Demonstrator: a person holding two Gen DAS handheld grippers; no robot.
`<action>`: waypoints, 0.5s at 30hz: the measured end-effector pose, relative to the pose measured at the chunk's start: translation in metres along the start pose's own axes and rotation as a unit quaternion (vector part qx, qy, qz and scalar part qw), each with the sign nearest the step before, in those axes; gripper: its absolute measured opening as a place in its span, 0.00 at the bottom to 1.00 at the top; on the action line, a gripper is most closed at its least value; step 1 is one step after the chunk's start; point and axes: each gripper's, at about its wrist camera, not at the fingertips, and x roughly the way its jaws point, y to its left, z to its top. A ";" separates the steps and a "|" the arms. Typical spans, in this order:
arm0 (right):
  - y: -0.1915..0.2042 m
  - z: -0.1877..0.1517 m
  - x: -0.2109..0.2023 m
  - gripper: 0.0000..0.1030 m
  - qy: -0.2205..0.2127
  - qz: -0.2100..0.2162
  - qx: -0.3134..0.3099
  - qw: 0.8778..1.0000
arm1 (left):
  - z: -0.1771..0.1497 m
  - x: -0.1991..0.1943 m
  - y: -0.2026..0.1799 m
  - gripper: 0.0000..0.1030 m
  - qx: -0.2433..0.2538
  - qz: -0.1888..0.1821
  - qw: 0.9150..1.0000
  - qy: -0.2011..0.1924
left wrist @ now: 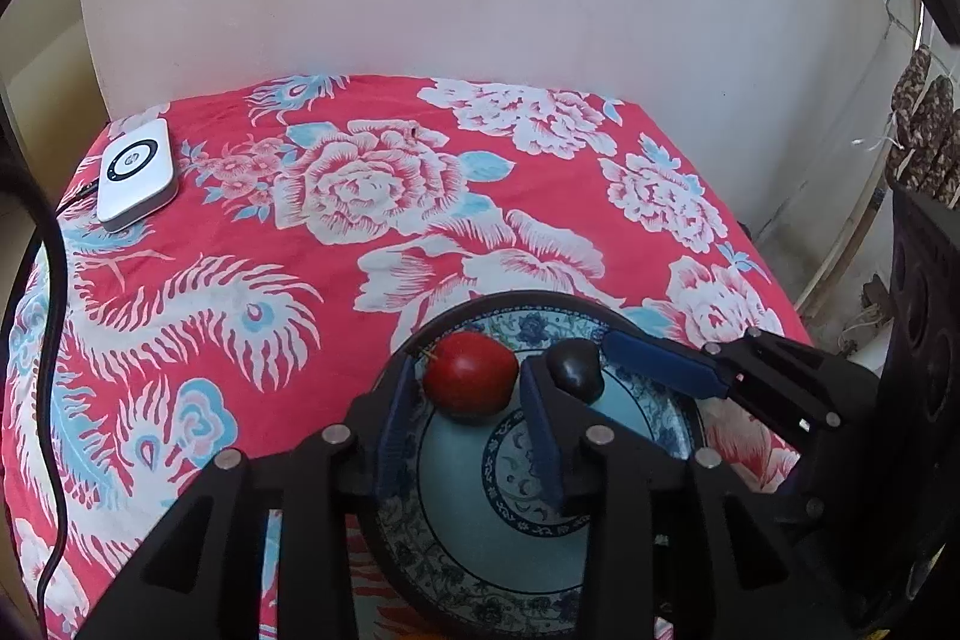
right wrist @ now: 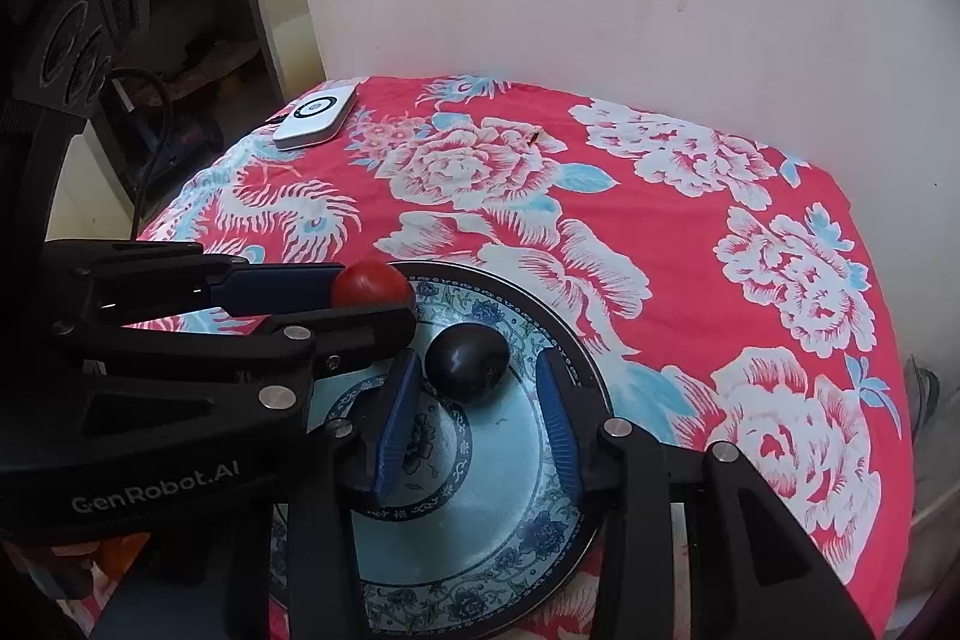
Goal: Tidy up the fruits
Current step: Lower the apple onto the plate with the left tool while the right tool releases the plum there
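A blue-and-white patterned plate [left wrist: 534, 325] [right wrist: 480, 490] sits at the near edge of the table. A red apple [left wrist: 471, 379] [right wrist: 372, 283] rests on its left part, between the blue pads of my left gripper [left wrist: 471, 370]. The pads stand a little off its sides, so this gripper is open. A dark plum [right wrist: 468, 361] [left wrist: 576, 367] lies on the plate to the right of the apple, between the fingers of my right gripper [right wrist: 477, 361]. That gripper is open too, with a clear gap on the plum's right side. Both grippers point down at the plate, side by side.
A red floral cloth [left wrist: 300, 280] [right wrist: 690, 232] covers the table, which stands against a pale wall. A white device [left wrist: 137, 172] [right wrist: 315, 115] with a black cable [left wrist: 57, 310] lies at the far left corner. A black speaker-like box [left wrist: 924, 310] stands beside the table.
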 end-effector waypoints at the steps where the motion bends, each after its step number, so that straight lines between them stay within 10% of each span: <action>1: 0.000 -0.001 -0.002 0.41 -0.001 0.000 0.000 1.000 | 0.000 -0.002 0.000 0.40 -0.001 -0.001 1.000 -0.002; 15: 0.004 -0.009 -0.034 0.44 -0.015 -0.015 0.006 1.000 | -0.014 -0.032 0.004 0.46 -0.011 0.014 1.000 -0.014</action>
